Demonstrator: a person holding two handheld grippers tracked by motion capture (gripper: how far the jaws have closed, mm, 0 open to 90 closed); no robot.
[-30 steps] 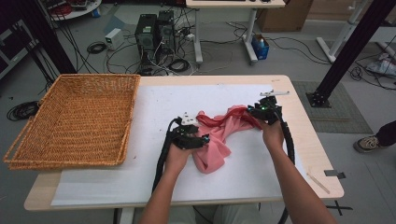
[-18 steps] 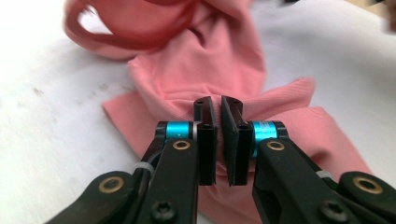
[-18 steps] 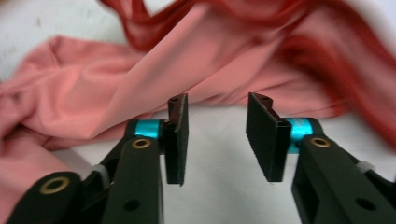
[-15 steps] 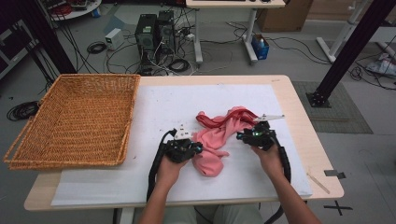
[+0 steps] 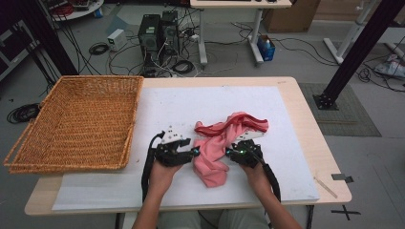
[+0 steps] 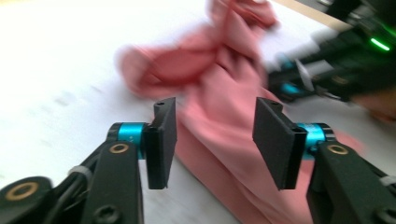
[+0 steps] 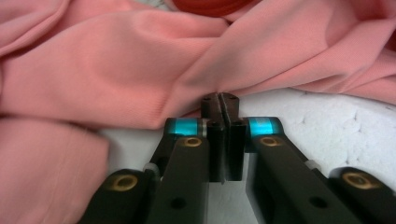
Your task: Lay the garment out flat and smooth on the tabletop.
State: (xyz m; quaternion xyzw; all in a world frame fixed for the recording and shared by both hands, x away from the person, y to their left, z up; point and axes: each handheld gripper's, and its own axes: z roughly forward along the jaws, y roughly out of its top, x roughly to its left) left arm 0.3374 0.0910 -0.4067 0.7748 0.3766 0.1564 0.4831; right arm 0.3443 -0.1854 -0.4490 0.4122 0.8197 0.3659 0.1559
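Observation:
A crumpled pink cloth (image 5: 224, 143) with a darker red band lies on the white sheet in the middle of the table. My left gripper (image 5: 195, 152) is at its left edge. Its jaws have just been opening, and in the left gripper view they (image 6: 215, 135) stand apart, with the pink cloth (image 6: 219, 88) running between and beyond them and neither pad pressing on it. My right gripper (image 5: 229, 153) is at the cloth's right side. In the right gripper view its jaws (image 7: 219, 100) are pressed together on a fold of the cloth (image 7: 140, 70), and wrinkles run out from the tips.
A large wicker basket (image 5: 81, 119) stands at the table's left end, beside the white sheet (image 5: 200, 100). The table's near edge is just behind my hands. Computers and cables lie on the floor beyond the table.
My right gripper came in from the cloth's far right toward the near middle and shut on the cloth. My left gripper drew slightly nearer. The cloth's shape has shifted.

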